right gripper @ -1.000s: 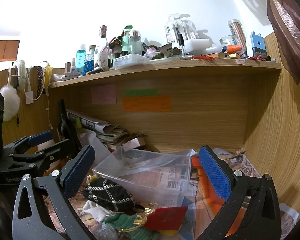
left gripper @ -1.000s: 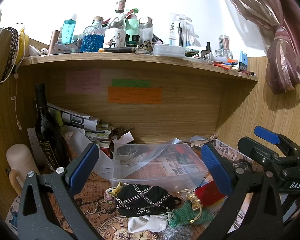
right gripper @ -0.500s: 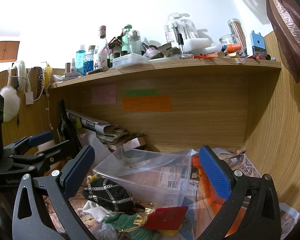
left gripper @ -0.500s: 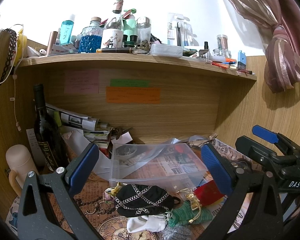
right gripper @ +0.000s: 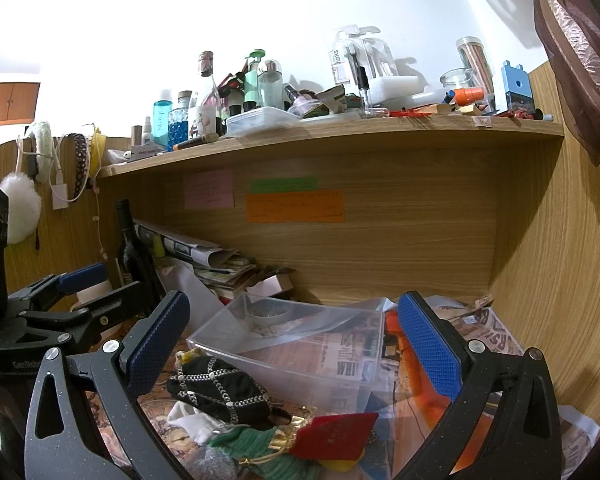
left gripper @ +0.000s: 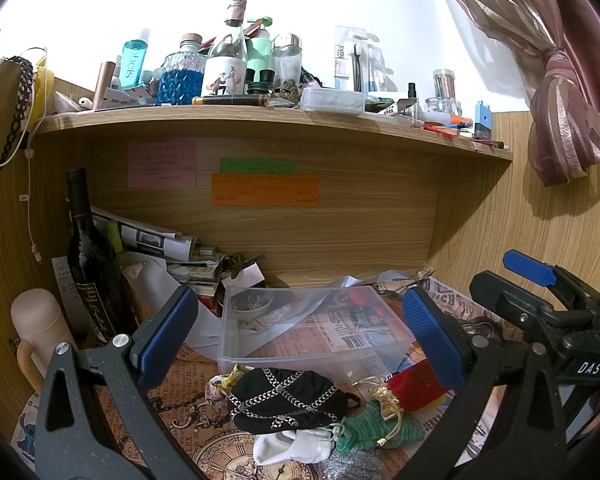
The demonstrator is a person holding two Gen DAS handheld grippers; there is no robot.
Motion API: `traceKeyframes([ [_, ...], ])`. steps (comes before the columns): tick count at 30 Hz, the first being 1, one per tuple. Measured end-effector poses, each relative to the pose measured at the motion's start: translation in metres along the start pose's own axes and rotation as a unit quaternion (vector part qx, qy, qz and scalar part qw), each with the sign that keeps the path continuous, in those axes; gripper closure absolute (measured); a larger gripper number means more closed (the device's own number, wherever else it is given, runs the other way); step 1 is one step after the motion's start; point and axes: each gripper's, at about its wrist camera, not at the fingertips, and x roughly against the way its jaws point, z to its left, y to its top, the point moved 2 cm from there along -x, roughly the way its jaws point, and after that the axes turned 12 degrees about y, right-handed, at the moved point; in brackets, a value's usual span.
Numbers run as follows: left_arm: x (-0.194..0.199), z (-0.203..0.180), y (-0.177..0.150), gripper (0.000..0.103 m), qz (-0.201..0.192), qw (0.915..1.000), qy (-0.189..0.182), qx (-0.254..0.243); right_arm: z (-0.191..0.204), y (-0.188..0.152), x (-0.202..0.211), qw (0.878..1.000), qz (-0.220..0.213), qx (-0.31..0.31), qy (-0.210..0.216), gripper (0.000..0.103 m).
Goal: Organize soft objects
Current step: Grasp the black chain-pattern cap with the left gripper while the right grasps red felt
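Observation:
A pile of soft pouches lies on the desk in front of a clear plastic bin [left gripper: 236, 354] [right gripper: 364, 376]: a black pouch with silver chain pattern [left gripper: 286, 402] [right gripper: 218, 390], a white pouch [left gripper: 296, 446] [right gripper: 190, 424], a green knitted pouch [left gripper: 376, 428] [right gripper: 252, 442] and a red pouch [left gripper: 410, 384] [right gripper: 334, 436]. My left gripper [left gripper: 300, 338] is open and empty, held above and before the pile. My right gripper [right gripper: 294, 346] is open and empty, just right of the left one, which shows at its left edge [right gripper: 60, 308].
A dark wine bottle [left gripper: 94, 268] and a beige mug [left gripper: 36, 328] stand at the left. Stacked papers [left gripper: 156, 248] lie behind the bin. A crowded shelf [left gripper: 260, 118] of bottles hangs overhead. A wooden wall [right gripper: 556, 280] closes the right side. A grey sparkly pouch [left gripper: 352, 466] lies nearest.
Both grippers have drifted very slightly; the scene in the left wrist view sits a little lower. Nothing was taken hold of or moved.

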Motion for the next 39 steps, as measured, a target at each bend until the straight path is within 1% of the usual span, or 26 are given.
traceKeyframes([
  [4, -0.002, -0.001, -0.003, 0.000, 0.007, 1.0000, 0.002, -0.002, 0.000, 0.000, 0.000, 1.000, 0.000, 0.000, -0.002, 0.000],
  [6, -0.008, 0.001, -0.008, 0.000, 0.020, 0.9998, 0.001, -0.004, -0.002, -0.002, 0.000, 1.000, 0.002, -0.003, -0.004, 0.000],
  [8, -0.017, 0.004, -0.015, 0.000, 0.045, 0.9990, -0.003, -0.004, -0.006, -0.005, -0.001, 1.000, 0.010, -0.008, -0.006, 0.000],
  [10, -0.026, 0.008, -0.023, 0.000, 0.069, 0.9976, -0.008, 0.000, -0.013, -0.010, -0.004, 1.000, 0.025, -0.013, -0.012, 0.000],
  [13, -0.039, 0.015, -0.038, 0.000, 0.101, 0.9949, -0.006, 0.006, -0.024, -0.022, -0.010, 0.998, 0.052, -0.024, -0.021, 0.000],
  [17, -0.053, 0.016, -0.060, 0.000, 0.136, 0.9907, -0.004, -0.001, -0.038, -0.041, -0.018, 0.995, 0.090, -0.042, -0.030, 0.000],
  [18, -0.056, 0.016, -0.066, 0.001, 0.142, 0.9899, -0.003, -0.004, -0.041, -0.046, -0.020, 0.993, 0.100, -0.048, -0.030, 0.000],
  [20, -0.063, 0.014, -0.075, 0.018, 0.158, 0.9874, -0.003, -0.012, -0.049, -0.058, -0.023, 0.991, 0.119, -0.061, -0.025, 0.000],
  [21, -0.067, 0.014, -0.080, 0.021, 0.169, 0.9855, -0.005, -0.015, -0.051, -0.062, -0.025, 0.990, 0.125, -0.065, -0.025, 0.000],
  [24, -0.077, 0.014, -0.093, 0.023, 0.194, 0.9809, -0.006, -0.014, -0.056, -0.076, -0.027, 0.986, 0.146, -0.077, -0.024, 0.000],
  [27, -0.084, 0.012, -0.099, 0.025, 0.206, 0.9784, -0.009, -0.012, -0.058, -0.089, -0.030, 0.982, 0.166, -0.084, -0.017, 0.001],
  [29, -0.088, 0.012, -0.100, 0.025, 0.209, 0.9779, -0.002, -0.011, -0.059, -0.096, -0.033, 0.980, 0.179, -0.088, -0.014, 0.005],
  [31, -0.091, 0.018, -0.101, 0.025, 0.210, 0.9777, 0.008, -0.003, -0.060, -0.103, -0.037, 0.977, 0.191, -0.095, -0.004, 0.013],
  [34, -0.096, 0.028, -0.103, 0.025, 0.219, 0.9756, 0.011, 0.014, -0.060, -0.109, -0.041, 0.975, 0.199, -0.102, 0.004, 0.018],
  [35, -0.098, 0.030, -0.105, 0.028, 0.223, 0.9746, 0.013, 0.016, -0.060, -0.111, -0.042, 0.974, 0.201, -0.103, 0.006, 0.020],
  [36, -0.101, 0.031, -0.106, 0.033, 0.227, 0.9735, 0.014, 0.017, -0.060, -0.112, -0.042, 0.974, 0.202, -0.104, 0.008, 0.027],
  [37, -0.104, 0.031, -0.108, 0.036, 0.234, 0.9720, 0.014, 0.016, -0.060, -0.113, -0.043, 0.973, 0.204, -0.106, 0.009, 0.031],
  [38, -0.108, 0.032, -0.112, 0.040, 0.242, 0.9699, 0.012, 0.017, -0.061, -0.114, -0.044, 0.973, 0.206, -0.108, 0.011, 0.037],
  [39, -0.111, 0.032, -0.114, 0.046, 0.248, 0.9684, 0.010, 0.020, -0.062, -0.115, -0.045, 0.972, 0.207, -0.110, 0.013, 0.041],
])
